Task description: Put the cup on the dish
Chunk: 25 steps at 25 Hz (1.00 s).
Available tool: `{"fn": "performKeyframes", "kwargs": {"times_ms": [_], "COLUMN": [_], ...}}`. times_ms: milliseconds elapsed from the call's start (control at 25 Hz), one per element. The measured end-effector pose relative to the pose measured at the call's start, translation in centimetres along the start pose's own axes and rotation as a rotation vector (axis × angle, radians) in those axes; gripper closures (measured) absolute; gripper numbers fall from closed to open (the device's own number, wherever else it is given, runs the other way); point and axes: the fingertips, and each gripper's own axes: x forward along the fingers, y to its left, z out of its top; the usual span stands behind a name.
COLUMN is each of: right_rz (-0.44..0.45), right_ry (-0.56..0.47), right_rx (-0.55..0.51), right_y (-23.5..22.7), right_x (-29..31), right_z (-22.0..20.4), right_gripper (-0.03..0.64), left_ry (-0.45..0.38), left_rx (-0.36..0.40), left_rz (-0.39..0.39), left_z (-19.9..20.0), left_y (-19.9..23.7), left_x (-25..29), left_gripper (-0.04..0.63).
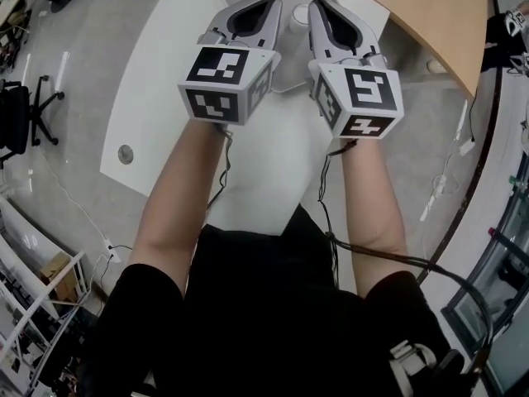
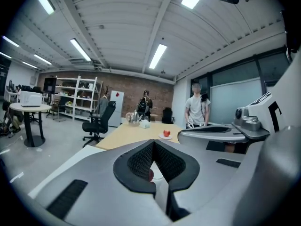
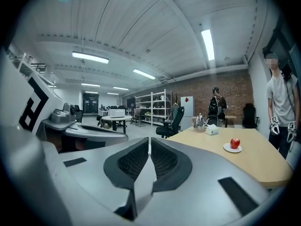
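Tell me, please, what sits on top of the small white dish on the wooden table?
A red, apple-like fruit sits on the dish, and nothing else shows on it. The fruit covers the dish's middle, so that part cannot be seen.

Stretching both bare arms forward, left forearm (image 1: 175, 209) and right forearm (image 1: 374, 205) roughly parallel. Holding the left gripper (image 1: 269, 3) and right gripper (image 1: 317, 7) side by side, close together, both pointing ahead. Pressing the left jaws together at their tips and the right jaws together along their pads, gripping nothing.
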Motion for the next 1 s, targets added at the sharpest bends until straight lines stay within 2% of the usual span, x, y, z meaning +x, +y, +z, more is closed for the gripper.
{"fn": "performKeyframes", "kwargs": {"times_ms": [480,800,1000], "right_rz": [-0.042,-0.078,-0.101], "right_ry": [-0.095,-0.136,-0.174], "right_rx": [-0.033,-0.037,-0.032], "right_y": [5.3,10.3,13.0], "right_x": [-9.8,-15.9,-20.0], "right_z": [7.7,13.0,14.8], "right_gripper": [0.601,0.601,0.603], "left_ry": [-0.114,-0.176,-0.214], "left_rx": [0.060,0.085,0.098], "left_rz": [-0.074,-0.116,-0.107], "left_z": [6.3,10.9,12.4], "left_y": [-7.0,-9.8,-10.9], "left_x": [-9.5,-17.9,-22.9], "left_gripper": [0.597,0.595,0.597]}}
